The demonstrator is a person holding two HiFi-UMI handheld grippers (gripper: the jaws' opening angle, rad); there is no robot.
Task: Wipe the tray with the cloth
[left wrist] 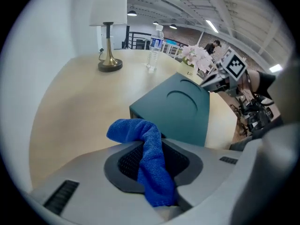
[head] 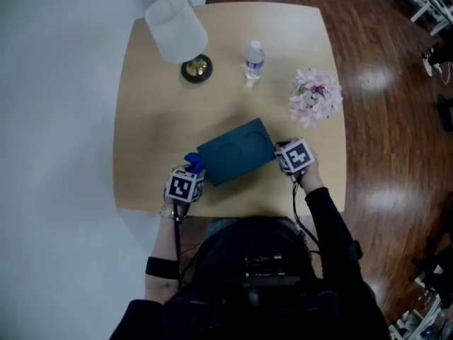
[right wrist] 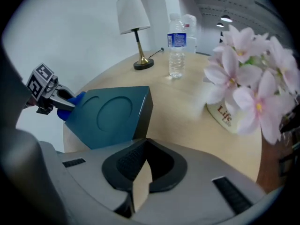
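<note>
Where head view hides jaws, gripper views show: left tool point(left wrist: 152, 146) pinching cloth point(left wrist: 151, 165) | right tool point(right wrist: 145, 144) pressed together near tray point(right wrist: 110, 114)

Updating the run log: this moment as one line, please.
left gripper: shut on cloth | right gripper: shut, empty | tray: on table between grippers

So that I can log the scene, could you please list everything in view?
table: one, light wood, under everything
tray: one, teal, near table edge
cloth: one, blue, in left tool
lamp: one, white shade, brass base, far left
bottle: one, clear, blue label, beside lamp
flowers: one bunch, pink, far right
floor: one, dark wood, right of table
left tool: one, grey, shut on cloth, left of tray
right tool: one, grey, empty, at tray's right corner
arms: two, right in black sleeve, behind the tools
</note>
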